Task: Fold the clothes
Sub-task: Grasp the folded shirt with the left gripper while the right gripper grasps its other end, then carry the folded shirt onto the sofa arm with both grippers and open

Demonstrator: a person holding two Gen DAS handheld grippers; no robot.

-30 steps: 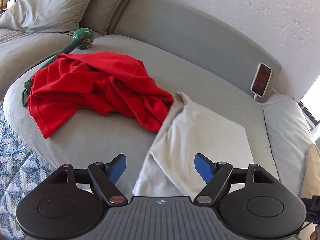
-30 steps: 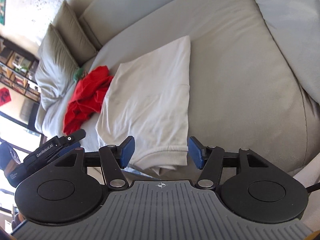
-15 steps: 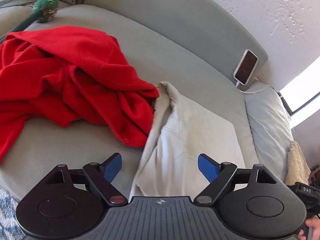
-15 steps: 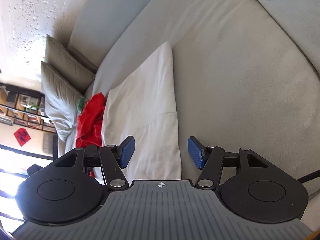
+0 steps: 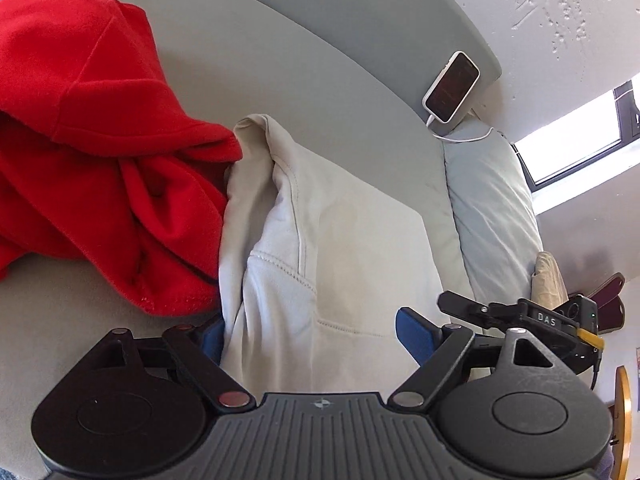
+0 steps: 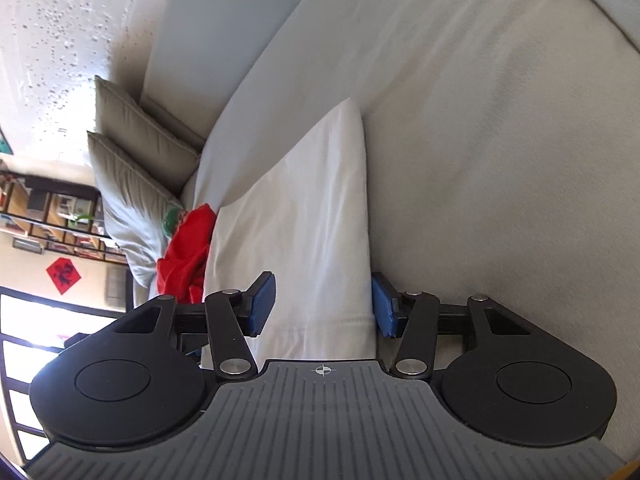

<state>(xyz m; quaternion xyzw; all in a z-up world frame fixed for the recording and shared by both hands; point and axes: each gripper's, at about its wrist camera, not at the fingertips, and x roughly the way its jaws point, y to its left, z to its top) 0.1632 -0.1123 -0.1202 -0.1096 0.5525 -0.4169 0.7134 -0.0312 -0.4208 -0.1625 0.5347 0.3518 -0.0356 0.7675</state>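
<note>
Left hand-held gripper (image 5: 316,334) spread wide astride a white folded garment (image 5: 340,264) on the grey sofa (image 5: 320,92), pads clear, red garment (image 5: 100,152) heaped alongside. Right hand-held gripper (image 6: 322,306) just narrowing around the white hem, not yet pinching.

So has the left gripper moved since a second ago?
Yes. The left gripper has come down and forward over the white garment; the phone and red garment loom larger. Jaws open.

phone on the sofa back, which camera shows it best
The left wrist view: the phone leans against the sofa back, screen facing the camera, with its white cable trailing off. The right wrist view does not show it at all.
</note>
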